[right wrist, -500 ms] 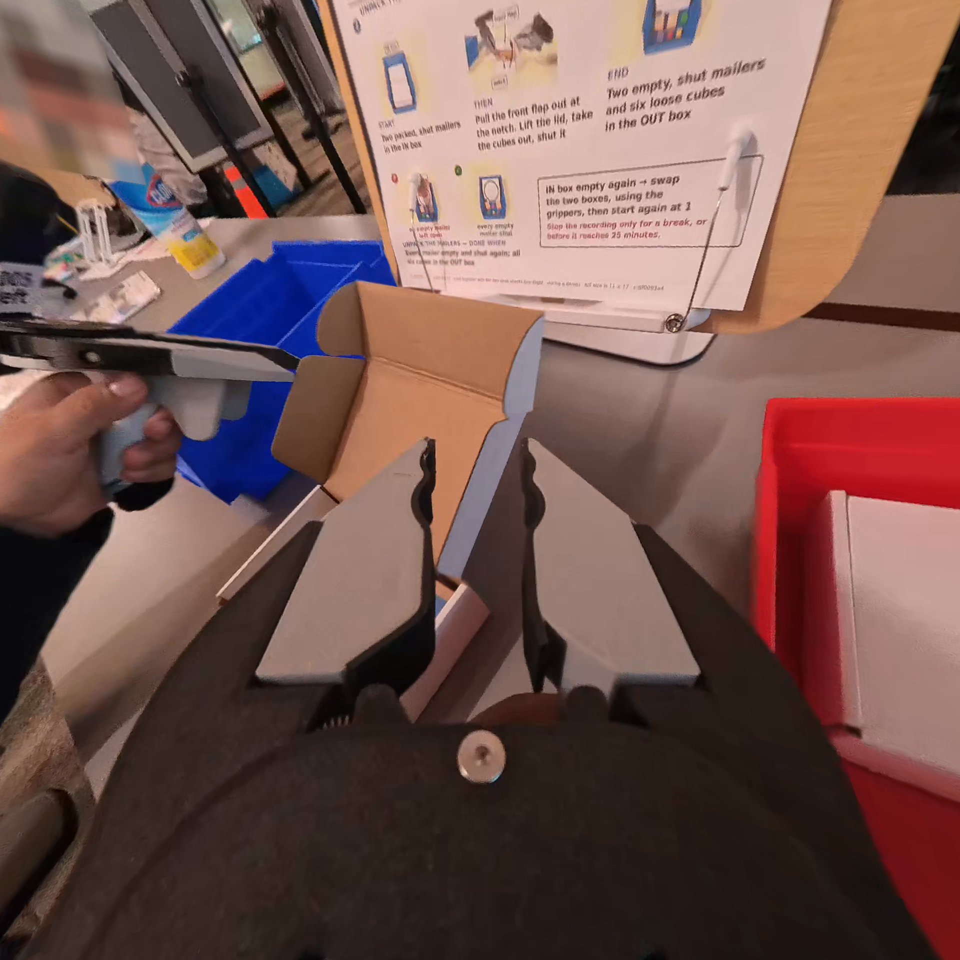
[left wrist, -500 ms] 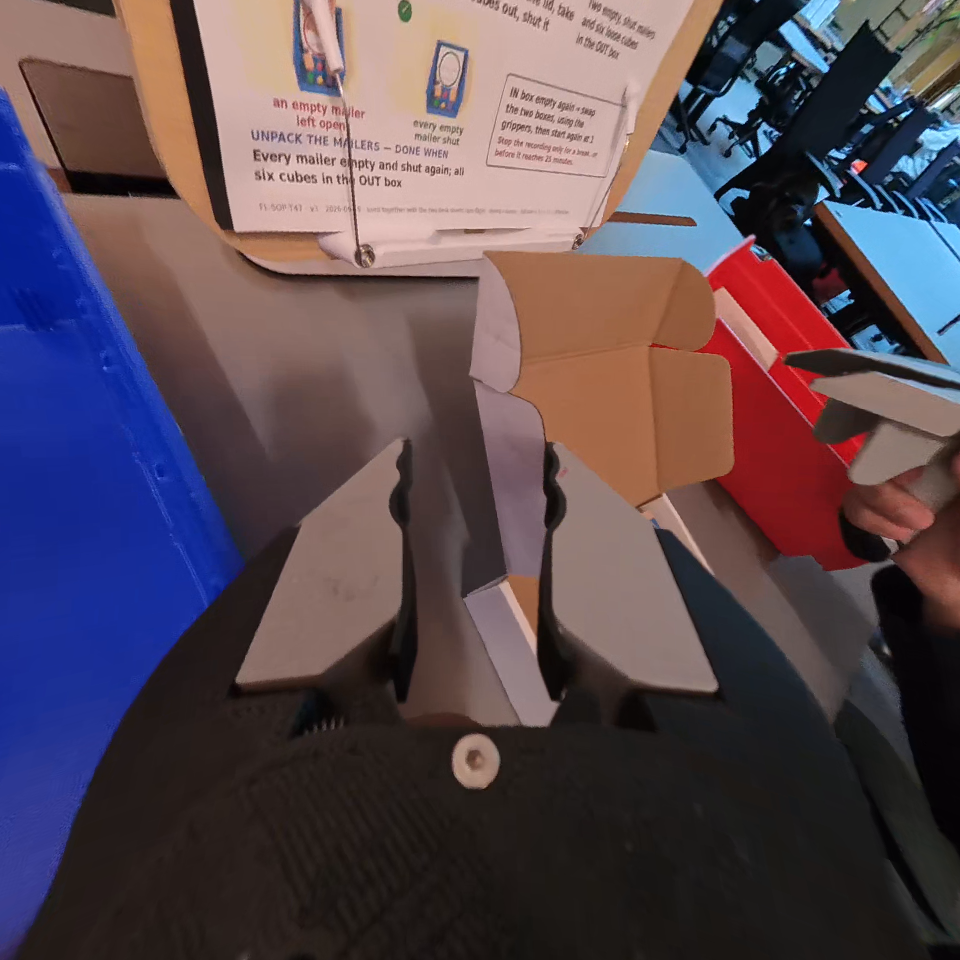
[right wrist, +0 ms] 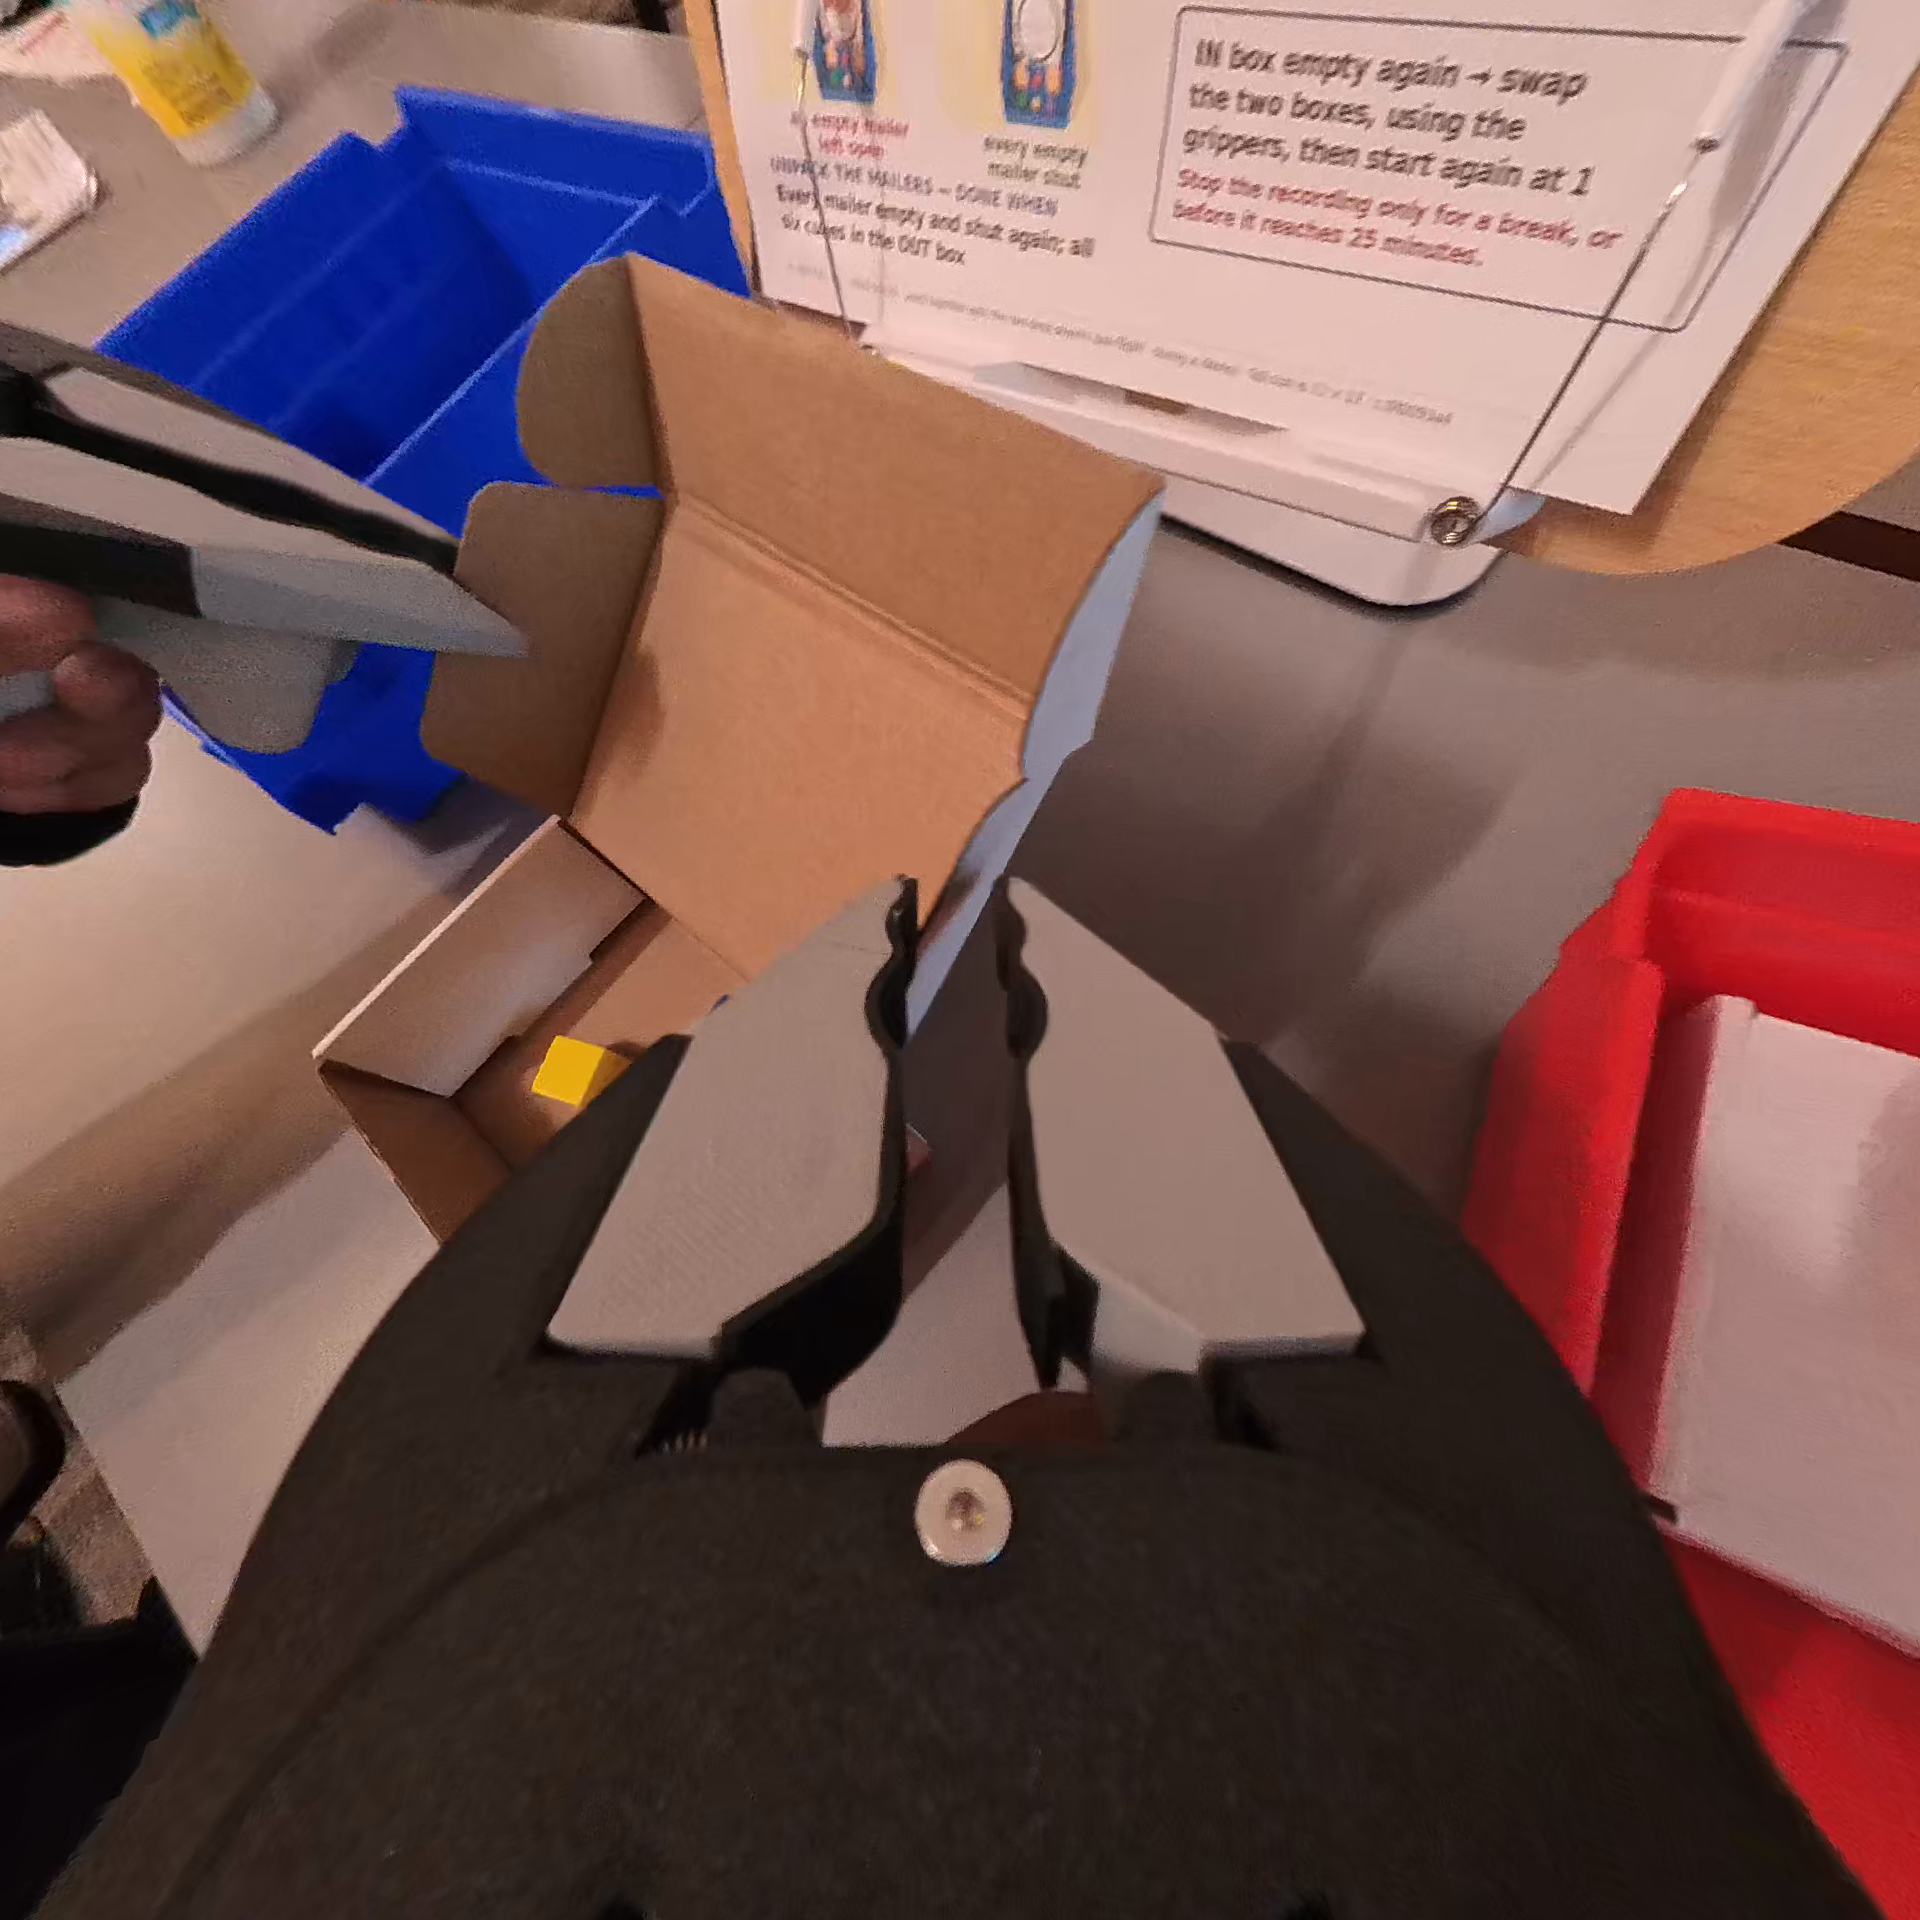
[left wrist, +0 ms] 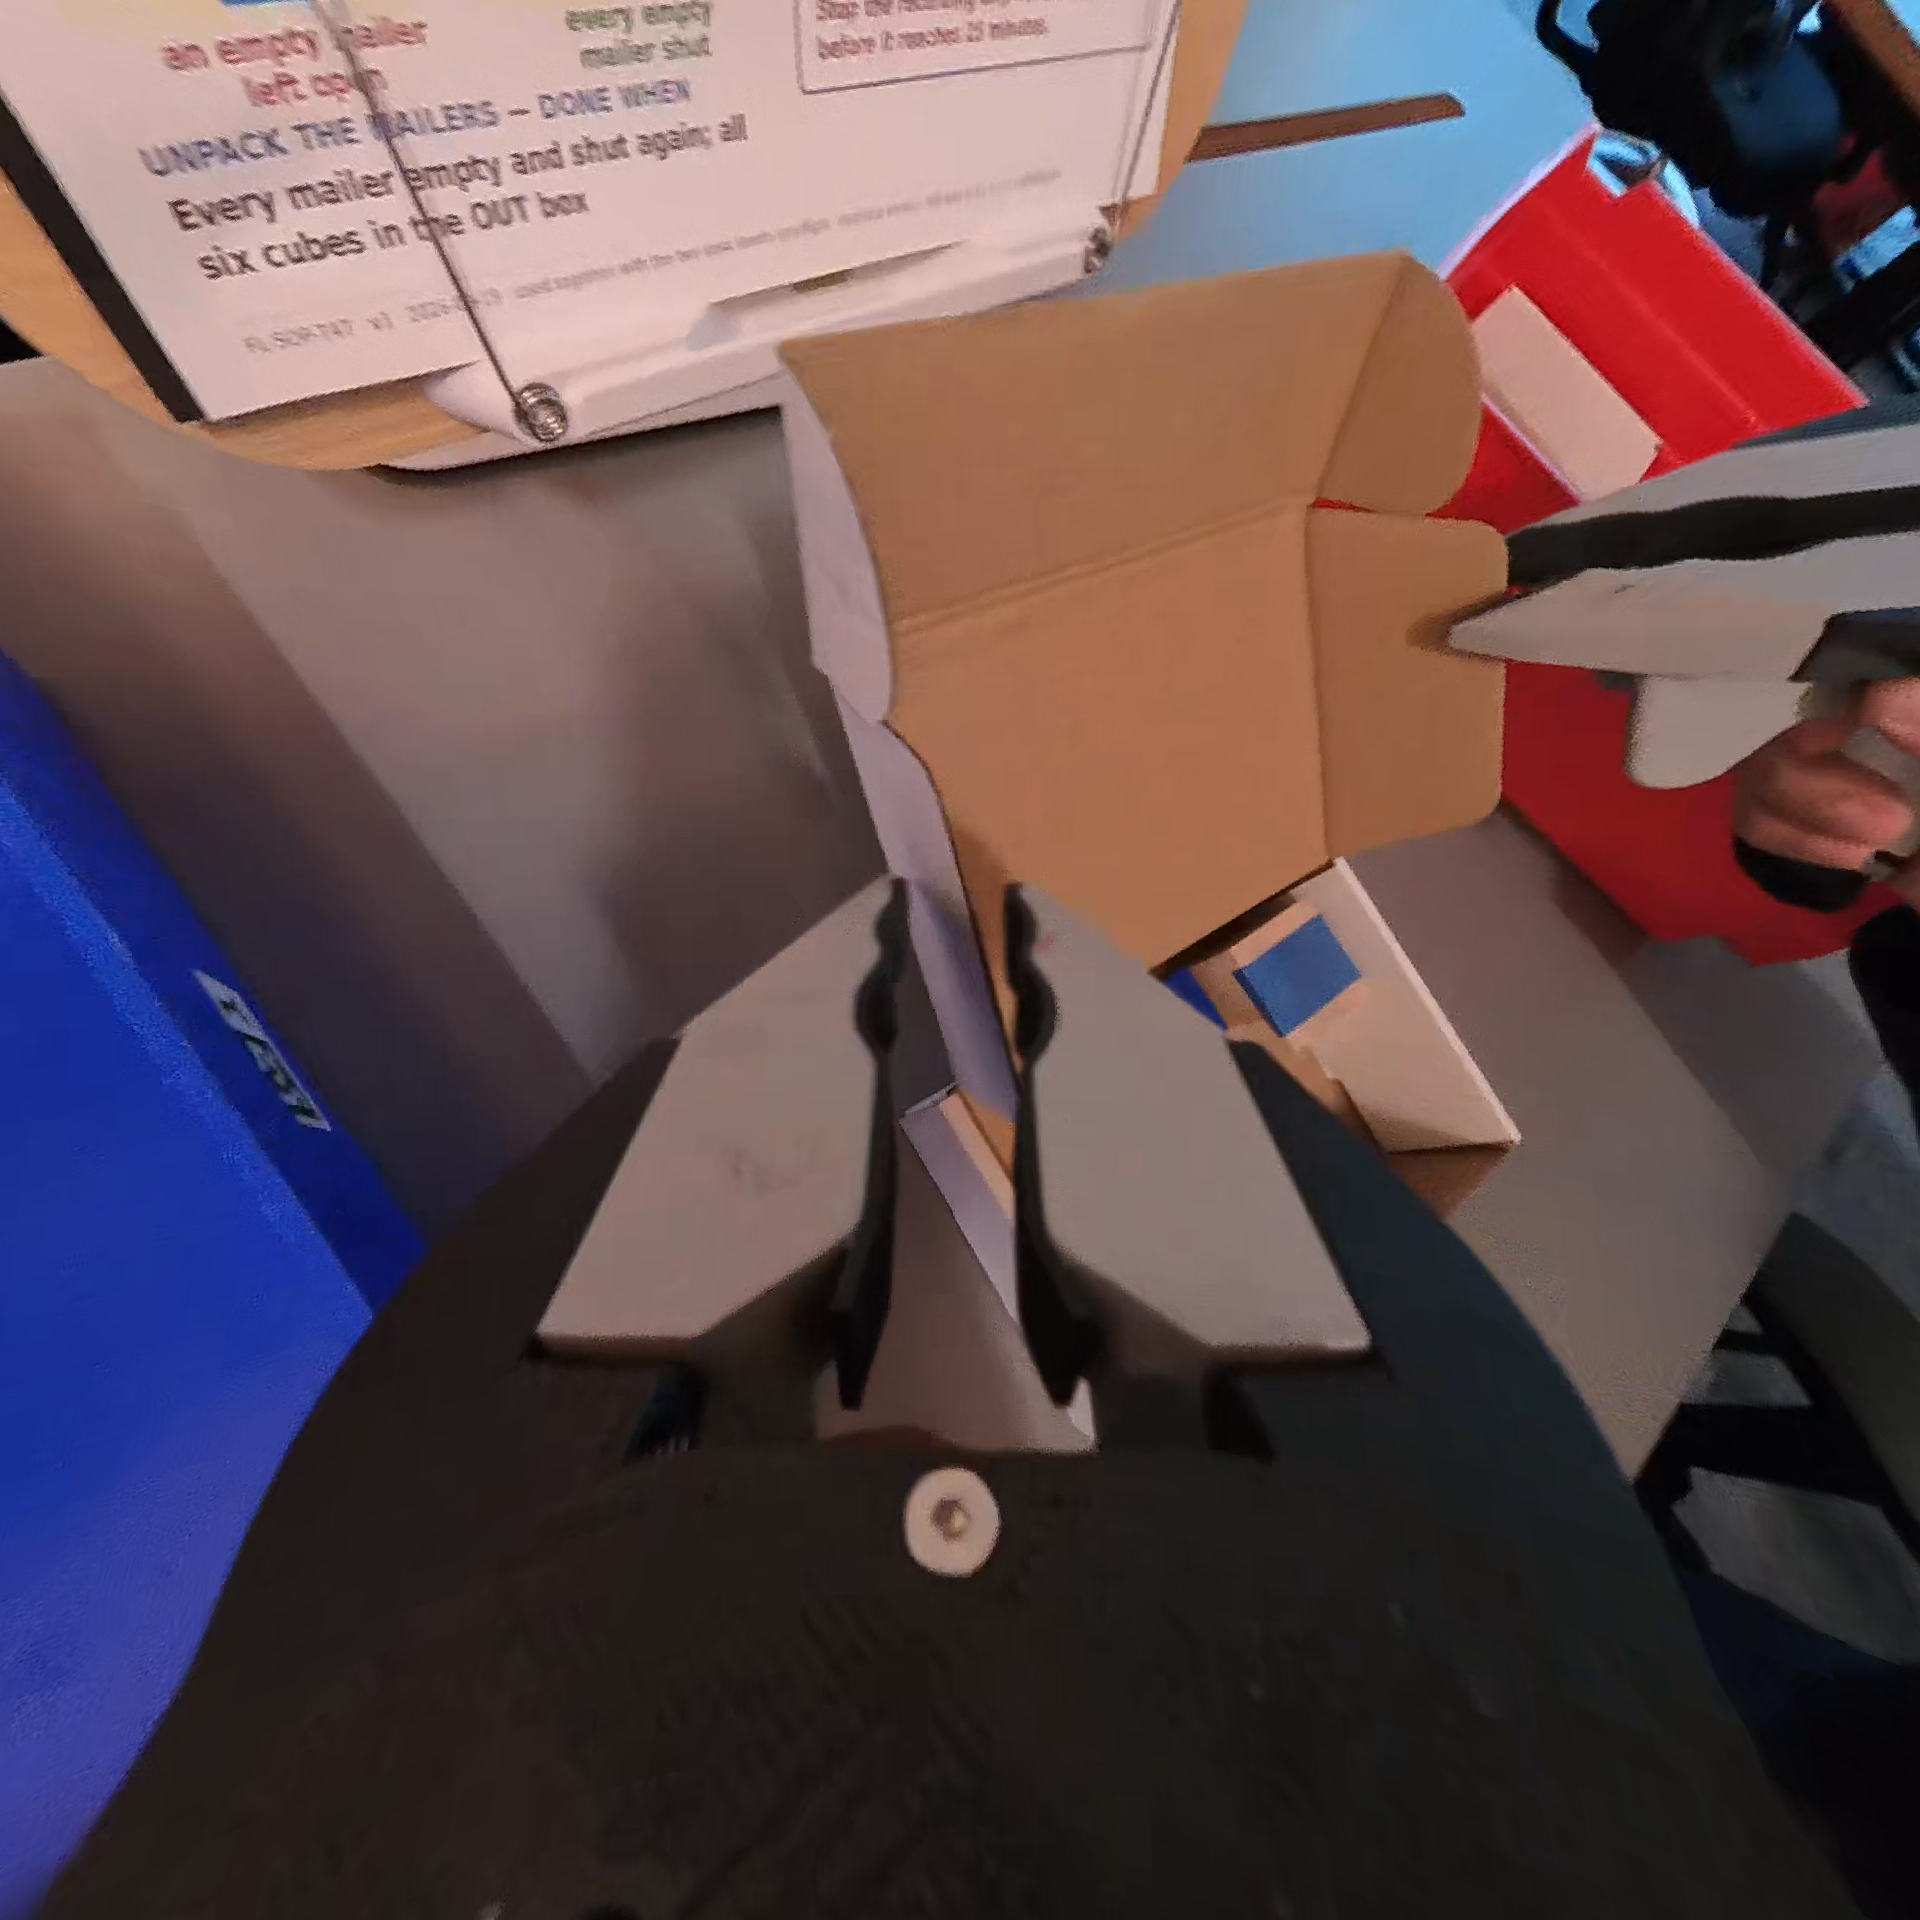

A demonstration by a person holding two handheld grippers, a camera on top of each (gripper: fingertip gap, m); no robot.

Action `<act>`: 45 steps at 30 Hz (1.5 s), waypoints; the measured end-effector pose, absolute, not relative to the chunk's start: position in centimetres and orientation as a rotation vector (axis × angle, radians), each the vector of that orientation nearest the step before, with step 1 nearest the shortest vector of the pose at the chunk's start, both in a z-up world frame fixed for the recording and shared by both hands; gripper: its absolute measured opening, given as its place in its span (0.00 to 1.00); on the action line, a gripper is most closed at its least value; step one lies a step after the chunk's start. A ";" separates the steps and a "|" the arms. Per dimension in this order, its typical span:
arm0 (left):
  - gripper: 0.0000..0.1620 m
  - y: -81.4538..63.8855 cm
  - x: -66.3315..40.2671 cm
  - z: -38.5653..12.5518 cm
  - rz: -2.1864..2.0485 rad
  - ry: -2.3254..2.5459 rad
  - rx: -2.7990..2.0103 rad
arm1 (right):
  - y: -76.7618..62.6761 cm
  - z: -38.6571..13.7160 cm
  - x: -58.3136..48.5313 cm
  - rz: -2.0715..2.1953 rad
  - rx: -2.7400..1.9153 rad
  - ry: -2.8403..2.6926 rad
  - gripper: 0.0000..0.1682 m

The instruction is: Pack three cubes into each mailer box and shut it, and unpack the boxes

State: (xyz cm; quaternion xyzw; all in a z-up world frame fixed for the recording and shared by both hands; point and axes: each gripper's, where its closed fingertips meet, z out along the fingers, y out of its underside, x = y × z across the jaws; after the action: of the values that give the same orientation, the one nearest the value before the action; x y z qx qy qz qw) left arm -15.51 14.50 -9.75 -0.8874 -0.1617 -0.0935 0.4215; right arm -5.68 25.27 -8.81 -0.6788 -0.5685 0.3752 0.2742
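An open mailer box (left wrist: 1439,1049) stands on the grey table with its brown lid (left wrist: 1091,675) raised upright. A blue cube (left wrist: 1294,971) lies inside it. The right wrist view shows a yellow cube (right wrist: 569,1068) inside the box (right wrist: 468,966). My left gripper (left wrist: 954,914) straddles the lid's left edge with a narrow gap. It also shows in the right wrist view (right wrist: 488,623), at the lid's left side flap. My right gripper (right wrist: 954,904) straddles the right edge of the lid (right wrist: 831,675), also narrowly open. It also shows in the left wrist view (left wrist: 1475,592), at the right side flap.
A blue bin (right wrist: 395,281) stands left of the box, close beside my left gripper (left wrist: 156,1143). A red bin (right wrist: 1558,1143) on the right holds a shut white mailer (right wrist: 1818,1247). An instruction board (right wrist: 1351,208) stands right behind the lid. A yellow bottle (right wrist: 177,73) is at the far left.
Both grippers have moved closer to the box and lid, and their jaws have narrowed around the lid's side edges. The cubes inside have come into view.
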 end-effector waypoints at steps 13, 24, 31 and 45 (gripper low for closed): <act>0.06 12.0 -11.6 -9.1 0.034 -0.335 -2.090 | 21.8 -7.9 -3.6 0.811 -1.588 -1.554 0.04; 0.07 8.1 -6.8 -9.6 0.170 -0.221 -1.955 | 17.8 -8.2 1.5 0.782 -1.409 -1.545 0.04; 0.08 6.4 -4.1 -12.6 0.134 -0.177 -2.042 | 16.2 -10.7 4.1 0.688 -1.371 -1.647 0.03; 0.26 -0.2 -2.7 -11.8 -0.014 -0.027 -2.097 | 14.8 -9.4 9.1 0.722 -1.112 -1.851 0.11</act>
State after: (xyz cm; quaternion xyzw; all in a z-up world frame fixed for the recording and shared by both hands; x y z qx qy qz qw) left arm -2.72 -0.19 -11.75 -0.8667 -0.0112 -0.0059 0.4987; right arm 9.09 14.77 -9.40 -0.4435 -0.7382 0.2880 0.4189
